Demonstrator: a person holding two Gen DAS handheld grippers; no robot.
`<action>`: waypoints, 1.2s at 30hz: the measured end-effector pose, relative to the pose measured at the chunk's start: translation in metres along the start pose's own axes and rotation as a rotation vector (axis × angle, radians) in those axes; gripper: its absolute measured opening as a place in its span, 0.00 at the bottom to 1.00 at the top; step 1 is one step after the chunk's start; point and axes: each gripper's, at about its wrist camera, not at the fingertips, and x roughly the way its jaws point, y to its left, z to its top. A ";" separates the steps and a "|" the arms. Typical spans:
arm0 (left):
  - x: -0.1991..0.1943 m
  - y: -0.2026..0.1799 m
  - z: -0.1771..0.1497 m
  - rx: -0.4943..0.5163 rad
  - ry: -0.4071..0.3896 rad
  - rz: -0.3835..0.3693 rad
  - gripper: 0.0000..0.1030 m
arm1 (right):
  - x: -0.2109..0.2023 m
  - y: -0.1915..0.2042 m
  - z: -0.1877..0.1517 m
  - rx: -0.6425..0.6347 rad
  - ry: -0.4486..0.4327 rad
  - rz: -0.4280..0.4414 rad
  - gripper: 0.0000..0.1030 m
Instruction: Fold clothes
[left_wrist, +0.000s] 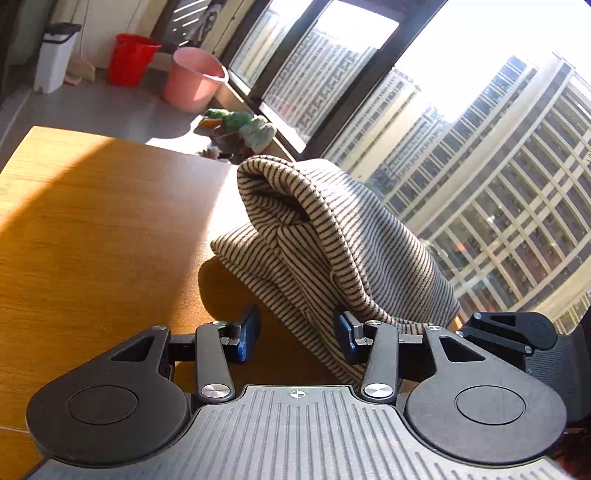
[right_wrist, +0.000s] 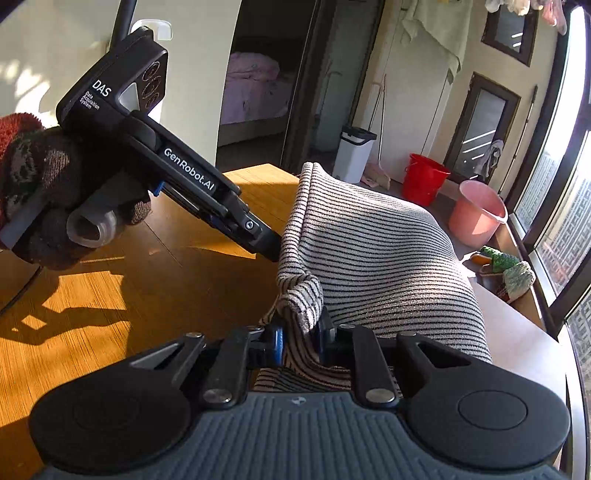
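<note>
A black-and-cream striped garment (left_wrist: 332, 236) stands bunched up at the right side of the wooden table (left_wrist: 92, 229). My left gripper (left_wrist: 297, 330) is open, its blue pads wide apart, and the cloth's lower fold lies against the right pad (left_wrist: 343, 334). In the right wrist view the striped garment (right_wrist: 380, 258) hangs lifted in a hump. My right gripper (right_wrist: 301, 334) is shut on a gathered corner of it. A gloved hand (right_wrist: 40, 195) holds the left gripper (right_wrist: 271, 251), whose tip touches the garment's left edge.
On the floor beyond the table are a red bucket (left_wrist: 131, 59), a pink bucket (left_wrist: 194, 79), a white bin (left_wrist: 55, 55) and green slippers (left_wrist: 240, 127). Tall windows (left_wrist: 443, 129) run along the right. The table's far edge (left_wrist: 122, 138) is sunlit.
</note>
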 end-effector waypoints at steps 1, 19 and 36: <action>-0.006 0.000 0.003 0.001 -0.016 0.007 0.47 | 0.001 0.007 -0.001 -0.043 -0.001 -0.018 0.17; 0.062 -0.034 -0.010 0.043 0.047 -0.057 0.41 | -0.053 -0.081 -0.004 0.309 -0.078 0.050 0.97; 0.056 -0.025 -0.015 0.035 0.047 -0.051 0.41 | 0.004 -0.040 0.013 0.095 0.055 0.005 1.00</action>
